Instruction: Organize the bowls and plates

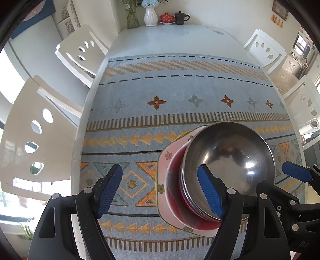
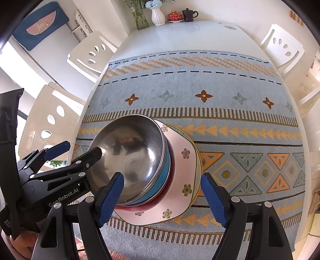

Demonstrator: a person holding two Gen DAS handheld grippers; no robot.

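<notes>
A stainless steel bowl (image 2: 130,156) is seen at the top of a nested stack, seated inside a blue bowl (image 2: 160,184), which in turn sits in a red bowl (image 2: 173,160). The stack is carried on a pink plate (image 2: 184,176) with small flower motifs; the rim of a further yellowish plate (image 2: 198,160) is visible beneath it on the right side. The whole pile is placed on a patterned blue tablecloth (image 2: 200,86), toward the near edge of the white table (image 2: 180,34).

In the left wrist view, the same steel bowl (image 1: 230,158), red bowl (image 1: 174,180) and pink plate (image 1: 166,200) are found at the lower right of the tablecloth (image 1: 160,90).

The left gripper (image 1: 160,192) is observed with its jaws set wide; nothing is held between them, and only its right finger is seen in front of the steel bowl, so contact cannot be confirmed. The right gripper (image 2: 163,200) is likewise spread wide, its fingers standing either side of the near part of the stack, with no grasp evident. Each gripper is also visible in the other's view, beside the stack: the left gripper (image 2: 78,150) on its left and the right gripper (image 1: 296,174) on its right.

At the far end of the table, a white vase (image 2: 158,16), a glass vase (image 2: 142,20), a red lidded cup (image 2: 175,16) and a dark mug (image 2: 189,14) are noted. White chairs (image 2: 92,52) are positioned along both sides.
</notes>
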